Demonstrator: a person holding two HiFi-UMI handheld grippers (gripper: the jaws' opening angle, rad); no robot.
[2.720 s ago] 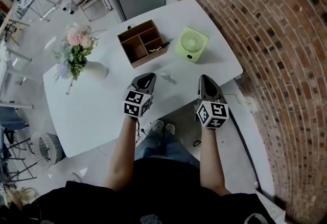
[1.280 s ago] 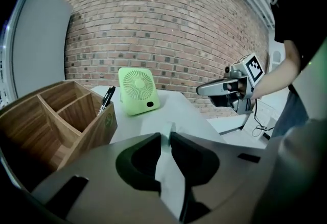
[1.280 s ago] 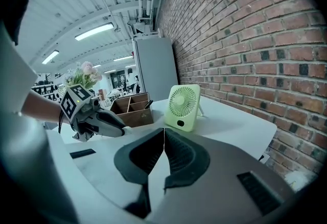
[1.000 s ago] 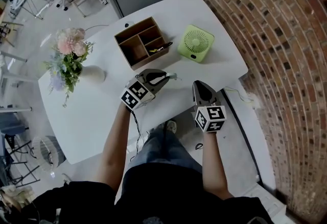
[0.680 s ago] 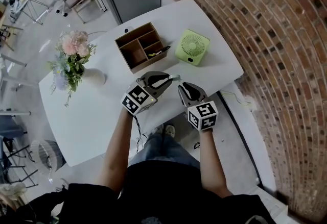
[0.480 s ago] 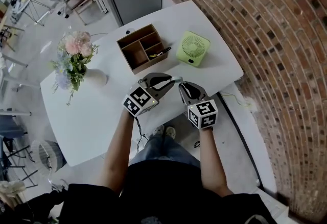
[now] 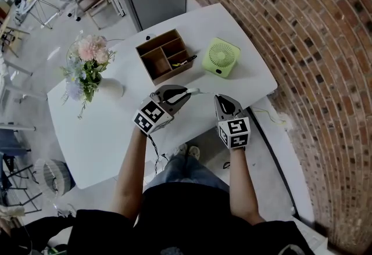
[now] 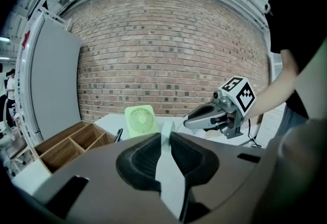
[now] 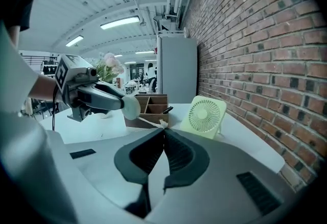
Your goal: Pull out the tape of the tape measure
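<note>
Tape measure, small round pale-green case (image 9: 130, 107), clamped in left gripper (image 7: 185, 93); right gripper (image 7: 221, 99) pinches its thin pale tape (image 9: 149, 122): draw apart straight, steadily.

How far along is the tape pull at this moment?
Done: the left gripper grips the tape measure. In hand: the right gripper has just closed on the end of the tape, and only a short strip shows between the two grippers. Left: drawing the tape out to length.
</note>
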